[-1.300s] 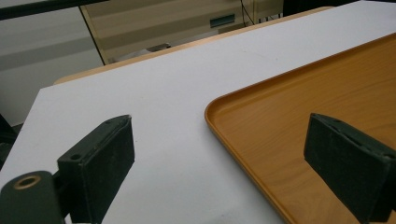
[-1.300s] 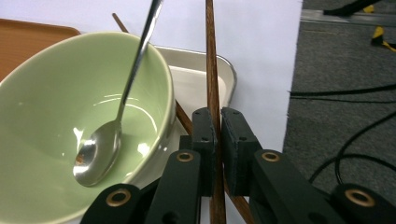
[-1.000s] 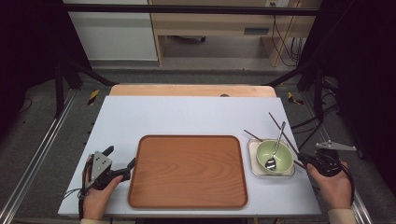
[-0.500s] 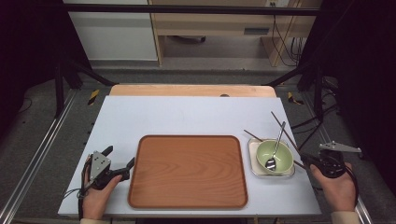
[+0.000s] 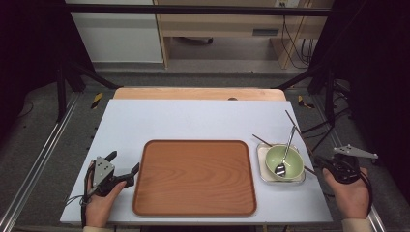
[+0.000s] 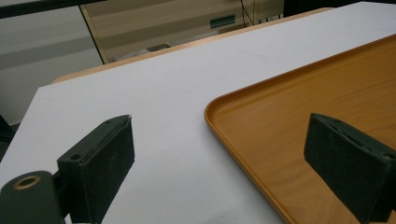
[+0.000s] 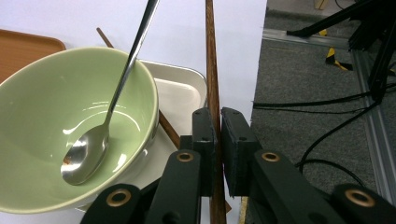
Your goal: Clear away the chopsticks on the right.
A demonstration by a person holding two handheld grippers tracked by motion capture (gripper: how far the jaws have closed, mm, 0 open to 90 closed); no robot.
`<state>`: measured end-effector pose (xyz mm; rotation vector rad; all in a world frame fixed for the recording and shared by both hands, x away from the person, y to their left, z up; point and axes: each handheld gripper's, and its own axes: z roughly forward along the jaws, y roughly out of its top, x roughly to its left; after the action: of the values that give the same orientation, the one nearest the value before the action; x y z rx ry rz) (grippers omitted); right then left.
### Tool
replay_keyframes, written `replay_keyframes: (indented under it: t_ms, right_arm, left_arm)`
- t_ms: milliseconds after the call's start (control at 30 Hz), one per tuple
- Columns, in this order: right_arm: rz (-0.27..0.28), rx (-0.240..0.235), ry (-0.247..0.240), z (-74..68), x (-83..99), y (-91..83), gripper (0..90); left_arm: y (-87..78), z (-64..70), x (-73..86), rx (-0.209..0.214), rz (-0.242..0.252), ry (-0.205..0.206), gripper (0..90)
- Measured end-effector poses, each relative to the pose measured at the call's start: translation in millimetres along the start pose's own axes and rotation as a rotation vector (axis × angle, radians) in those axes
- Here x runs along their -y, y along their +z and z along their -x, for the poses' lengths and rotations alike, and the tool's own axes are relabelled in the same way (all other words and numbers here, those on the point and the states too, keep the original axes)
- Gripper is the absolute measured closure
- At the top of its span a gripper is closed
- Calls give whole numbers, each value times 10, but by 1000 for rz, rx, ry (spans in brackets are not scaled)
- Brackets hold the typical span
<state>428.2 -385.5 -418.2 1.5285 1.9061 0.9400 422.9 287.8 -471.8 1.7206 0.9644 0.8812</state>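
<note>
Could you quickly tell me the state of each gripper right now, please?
Left gripper: open, holding nothing, astride the edge of the tray.
Right gripper: closed on a chopstick.

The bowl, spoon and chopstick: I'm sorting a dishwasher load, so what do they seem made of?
Pale green round bowl: likely glazed ceramic, glossy highlights. Long silver spoon: polished metal, mirror-like. Thin dark brown chopstick, clamped by the right gripper: probably wood, matte with grain.

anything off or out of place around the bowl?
Yes. The two chopsticks are split up: one lies slanted under the white dish that holds the green bowl, and the right gripper is shut on the other chopstick at the table's edge. The spoon leans in the bowl. Nothing is spilled or broken.
</note>
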Motion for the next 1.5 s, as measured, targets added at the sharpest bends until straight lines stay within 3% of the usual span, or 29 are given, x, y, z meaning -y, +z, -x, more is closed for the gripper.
replay_keyframes:
  t_ms: [200,467,600,700,1033,1167,1267,1500]
  right_arm:
    - [31,28,2,-9,-30,-56,847]
    - [110,91,46,38,-56,-177,847]
    - [152,59,62,-9,-131,-278,847]
    - [178,37,45,-94,-199,-337,847]
    - [206,-32,-46,-512,-410,-422,847]
    - [211,-82,-93,-763,-474,-406,847]
    - [201,-129,-129,-1003,-502,-335,847]
    - [155,-198,-179,-1412,-434,-136,847]
  left_arm:
    - [-5,0,-6,1,2,1,83]
    - [-17,-13,-9,-8,9,-1,83]
    - [-29,-20,-10,-13,10,-5,83]
    - [-35,-24,-14,-16,15,-9,83]
    - [-53,-52,-7,-23,23,-18,83]
    - [-66,-66,-6,-29,28,-19,83]
    - [-68,-74,-8,-32,30,-25,84]
    - [-77,-82,-21,-33,44,-35,83]
